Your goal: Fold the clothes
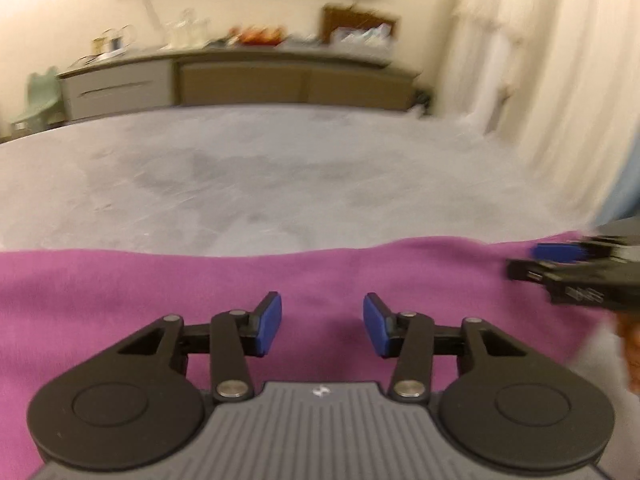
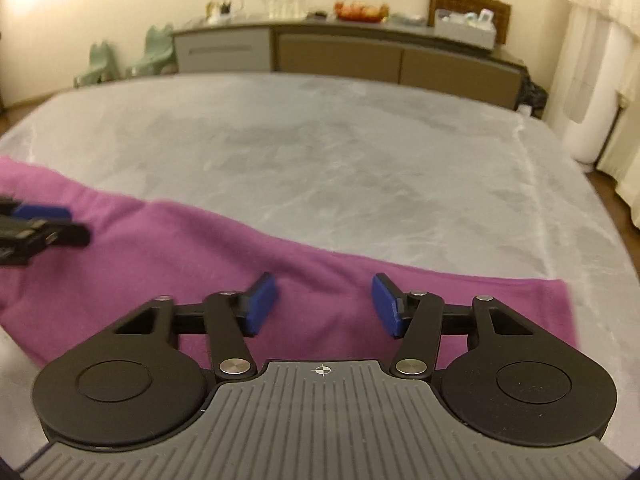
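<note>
1. A magenta garment (image 2: 224,264) is laid flat across the near part of a grey bed surface (image 2: 340,152); its far edge runs as one long line.
2. The left gripper (image 1: 322,325) is held over the cloth, blue pads (image 1: 269,325) spread apart, nothing pinched.
3. The right gripper (image 2: 324,305) is likewise held released above the garment, near its right end.
4. A long cabinet (image 2: 340,56) is seen along the back wall, its top cluttered.
</note>
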`<state>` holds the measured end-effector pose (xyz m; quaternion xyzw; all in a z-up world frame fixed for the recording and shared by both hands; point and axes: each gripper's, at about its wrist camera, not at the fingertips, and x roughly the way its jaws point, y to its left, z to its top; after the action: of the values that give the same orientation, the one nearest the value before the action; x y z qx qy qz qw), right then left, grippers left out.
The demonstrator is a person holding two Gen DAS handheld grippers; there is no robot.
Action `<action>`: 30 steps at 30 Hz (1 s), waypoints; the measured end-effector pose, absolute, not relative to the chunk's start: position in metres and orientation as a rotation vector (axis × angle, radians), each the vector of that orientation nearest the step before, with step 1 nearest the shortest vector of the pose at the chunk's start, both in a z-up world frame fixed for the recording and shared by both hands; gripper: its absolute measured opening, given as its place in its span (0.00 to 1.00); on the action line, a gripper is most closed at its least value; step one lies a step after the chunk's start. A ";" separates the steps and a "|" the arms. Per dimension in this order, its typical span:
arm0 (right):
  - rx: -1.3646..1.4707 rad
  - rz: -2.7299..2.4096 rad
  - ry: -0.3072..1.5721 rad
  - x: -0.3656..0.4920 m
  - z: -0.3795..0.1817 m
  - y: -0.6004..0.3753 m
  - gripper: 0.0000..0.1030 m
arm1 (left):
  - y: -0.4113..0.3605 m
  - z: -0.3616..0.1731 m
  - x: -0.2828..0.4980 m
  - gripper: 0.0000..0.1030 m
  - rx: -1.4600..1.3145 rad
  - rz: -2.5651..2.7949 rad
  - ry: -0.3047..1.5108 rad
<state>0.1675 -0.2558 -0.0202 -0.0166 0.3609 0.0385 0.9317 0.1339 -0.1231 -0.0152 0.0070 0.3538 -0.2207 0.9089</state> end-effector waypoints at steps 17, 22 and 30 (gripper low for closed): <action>0.122 -0.101 0.699 0.095 -0.012 -0.336 0.79 | -0.133 -0.019 0.078 0.59 0.140 -0.489 0.729; 0.266 -0.236 0.690 0.085 -0.030 -0.381 0.81 | -0.147 -0.004 0.090 0.63 0.053 -0.549 0.741; 0.141 -0.187 0.668 0.092 -0.030 -0.353 0.11 | -0.217 0.019 0.126 0.65 -0.069 -0.693 0.794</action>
<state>0.0920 -0.3535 -0.0296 0.0689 0.3270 -0.0917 0.9380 0.1262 -0.2168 0.0194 -0.0328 0.3788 -0.3306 0.8638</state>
